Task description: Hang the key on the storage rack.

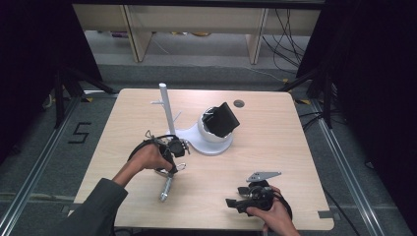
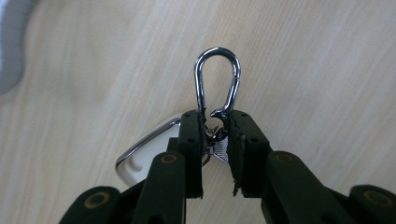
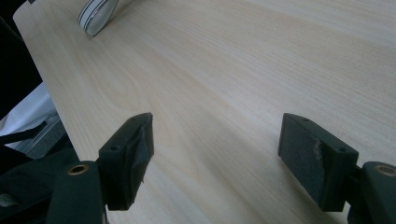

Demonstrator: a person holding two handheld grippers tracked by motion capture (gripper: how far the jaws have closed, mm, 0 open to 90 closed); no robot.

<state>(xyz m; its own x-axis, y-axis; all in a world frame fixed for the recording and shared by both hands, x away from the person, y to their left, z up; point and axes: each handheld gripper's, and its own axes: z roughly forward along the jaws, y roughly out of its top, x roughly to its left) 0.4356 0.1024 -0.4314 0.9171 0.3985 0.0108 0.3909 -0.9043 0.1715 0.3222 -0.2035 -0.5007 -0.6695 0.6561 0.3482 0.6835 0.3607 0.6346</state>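
In the left gripper view, my left gripper (image 2: 217, 119) is shut on the lower end of a shiny steel carabiner (image 2: 217, 74), whose loop sticks out past the jaw tips. A silver-rimmed white piece (image 2: 144, 156) hangs or lies just under the jaws. The high view has the left gripper (image 1: 177, 147) near the table's middle left, with a slim metal piece (image 1: 166, 189) below it on the wood. My right gripper (image 1: 235, 196) rests at the front right, and its jaws (image 3: 217, 144) stand open over bare wood.
A white stand with a peg-bearing pole (image 1: 164, 105) rises behind the left gripper. Its round white base (image 1: 209, 145) carries a tilted black block (image 1: 222, 119). A small round grommet (image 1: 239, 103) sits near the table's far edge. A silver-ringed object (image 3: 95, 16) lies far off.
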